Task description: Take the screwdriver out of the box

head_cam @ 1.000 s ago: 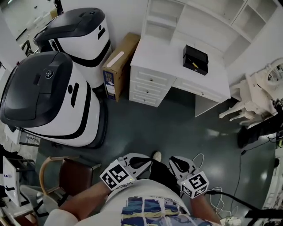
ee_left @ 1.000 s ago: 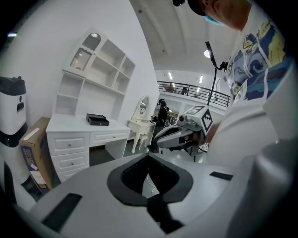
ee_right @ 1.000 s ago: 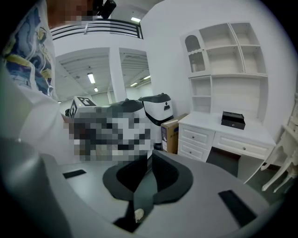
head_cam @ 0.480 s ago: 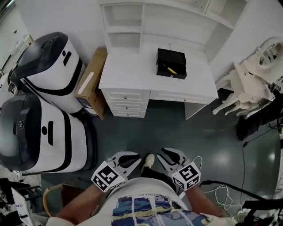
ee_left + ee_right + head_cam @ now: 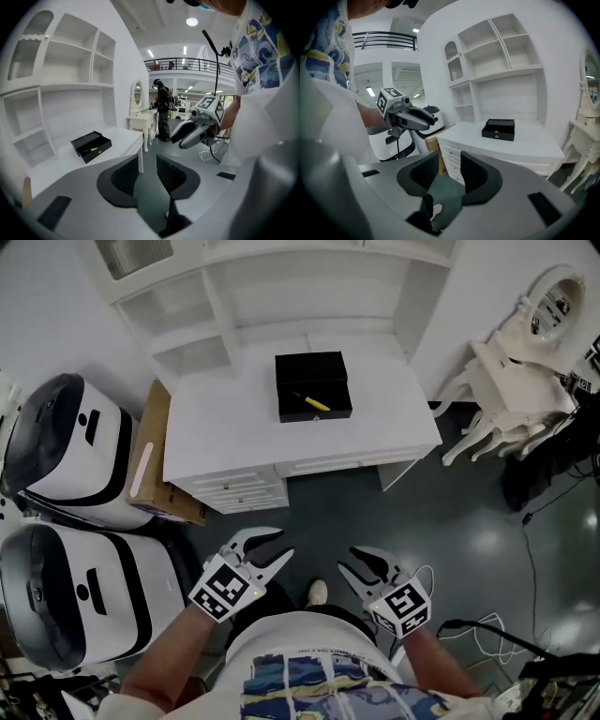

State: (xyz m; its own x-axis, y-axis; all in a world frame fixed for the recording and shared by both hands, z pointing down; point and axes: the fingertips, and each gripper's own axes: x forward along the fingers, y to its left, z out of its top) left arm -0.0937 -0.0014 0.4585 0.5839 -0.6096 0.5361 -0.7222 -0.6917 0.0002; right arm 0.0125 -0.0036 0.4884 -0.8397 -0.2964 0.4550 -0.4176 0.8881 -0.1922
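A black open box (image 5: 313, 386) sits on the white desk (image 5: 225, 437), with a yellow-handled screwdriver (image 5: 314, 402) lying inside it. Both grippers are held low, near the person's body and far short of the desk. My left gripper (image 5: 278, 545) has its jaws opening, with nothing between them. My right gripper's (image 5: 352, 561) jaws are opening too, also empty. The left gripper view has the box (image 5: 91, 146) to the left of its jaws (image 5: 149, 173), with the screwdriver (image 5: 95, 149) a small yellow mark. The right gripper view shows the box (image 5: 498, 129) beyond its jaws (image 5: 450, 174).
White shelves (image 5: 281, 296) rise behind the desk. A cardboard carton (image 5: 150, 465) leans at the desk's left. Two white-and-black machines (image 5: 66, 451) (image 5: 75, 596) stand further left. White furniture with a mirror (image 5: 511, 381) is on the right. Cables (image 5: 469, 629) lie on the dark floor.
The desk and box have come from the upper right to straight ahead and nearer. Both grippers moved along with the person, and their jaws went from shut to spread apart.
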